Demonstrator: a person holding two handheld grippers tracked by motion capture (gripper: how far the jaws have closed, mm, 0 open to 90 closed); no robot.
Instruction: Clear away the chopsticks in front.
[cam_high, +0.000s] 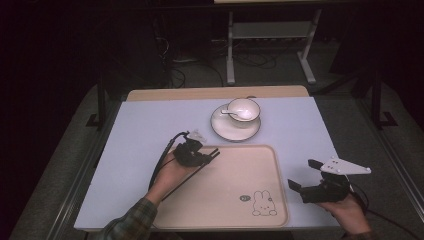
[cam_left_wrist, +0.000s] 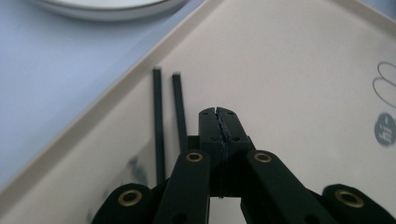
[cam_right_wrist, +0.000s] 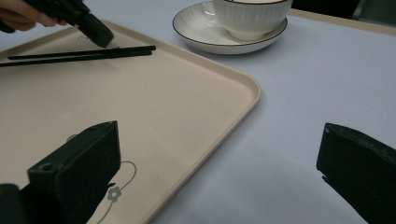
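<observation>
Lying on the tray's (cam_high: 280, 185) far-left part, the chopsticks (cam_right_wrist: 79, 53) ran lengthwise just left of the left gripper (cam_left_wrist: 218, 114), whose jaws had closed on nothing; the right gripper (cam_high: 304, 176) gaped empty, well apart right

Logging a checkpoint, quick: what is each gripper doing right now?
Left gripper: jaws shut, empty; the chopsticks lie beside it on the tray.
Right gripper: jaws open, empty.
</observation>
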